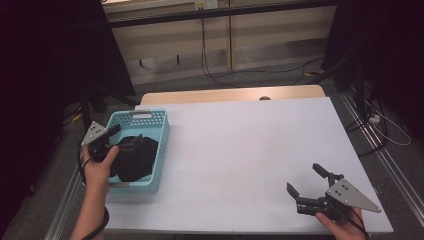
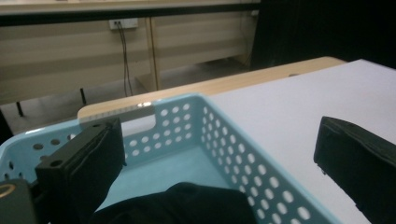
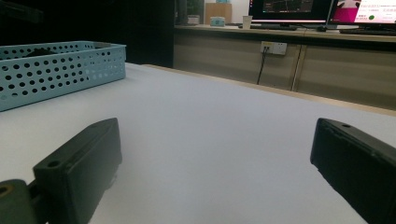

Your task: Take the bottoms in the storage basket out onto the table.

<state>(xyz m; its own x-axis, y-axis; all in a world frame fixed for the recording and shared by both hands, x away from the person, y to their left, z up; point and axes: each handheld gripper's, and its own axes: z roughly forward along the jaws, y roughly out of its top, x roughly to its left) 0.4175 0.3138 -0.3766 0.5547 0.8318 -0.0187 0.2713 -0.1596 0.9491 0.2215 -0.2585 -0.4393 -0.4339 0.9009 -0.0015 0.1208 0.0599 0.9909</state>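
— Two claws in play, both w/ jaws spread wide. Where's the left one?

— Left claw is at the left edge of the table, over the blue basket. Left hand grips it from outside the basket's left wall. Jaws point into the basket, toward the black cloth.

— Holding the cloth?

— Can't tell from the high view; jaws & cloth are both black and blur together. In the left claw view the cloth sits low between the jaws, which stand far apart, w/ one jaw inside the basket and the other out over its right wall above the table. No pinch seen.

— Cloth position?

— Bunched in a heap inside the basket, mostly the near half. Basket floor shows bare toward the far end.

— Right claw?

— Right claw is near the front right corner of the table, well apart from the basket. Right hand holds it from the table's near edge; grey plate on top. Jaws wide, nothing between them but bare table.

— Right claw view?

— Both jaws at the bottom corners, wide gap, white table between. Basket far off at the left. Desk w/ monitors in the background.
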